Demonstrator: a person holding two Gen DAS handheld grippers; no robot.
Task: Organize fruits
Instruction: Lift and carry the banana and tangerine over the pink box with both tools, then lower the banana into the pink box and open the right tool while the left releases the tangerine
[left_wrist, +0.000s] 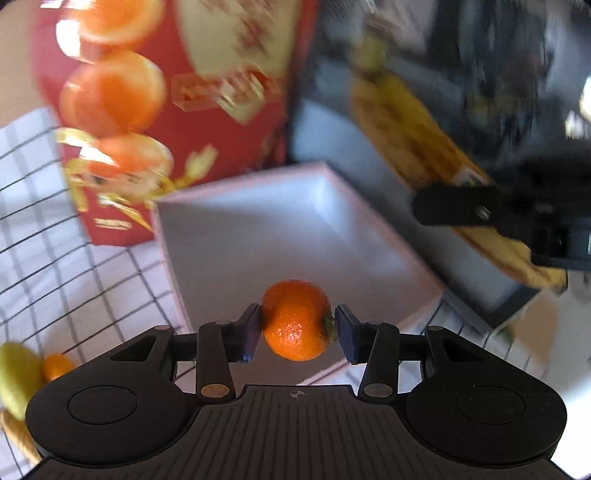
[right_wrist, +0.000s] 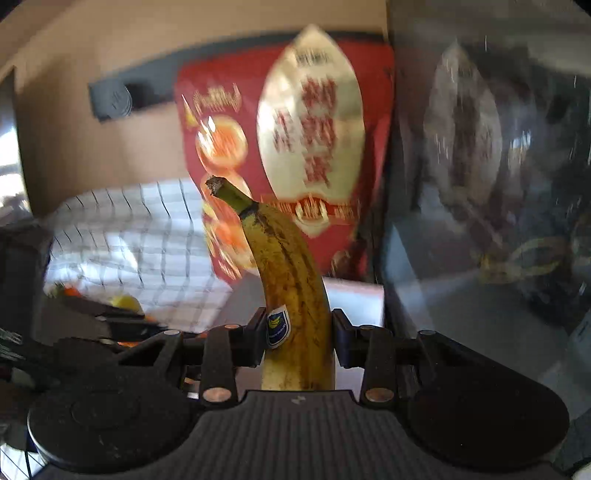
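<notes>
My left gripper (left_wrist: 298, 334) is shut on a small orange mandarin (left_wrist: 295, 319) and holds it over the near edge of a pink open box (left_wrist: 369, 236), which looks empty. My right gripper (right_wrist: 298, 341) is shut on a spotted yellow banana (right_wrist: 288, 280) with a blue sticker, its stem pointing up. In the left wrist view the right gripper (left_wrist: 491, 218) and its banana (left_wrist: 413, 136) hang over a dark grey box (left_wrist: 513, 306) to the right of the pink one.
A red gift box (left_wrist: 229, 122) printed with oranges stands behind the pink box; it also shows in the right wrist view (right_wrist: 354, 229). A checked cloth (left_wrist: 55, 266) covers the table. A green-yellow fruit (left_wrist: 16, 376) and another mandarin (left_wrist: 55, 365) lie at the lower left.
</notes>
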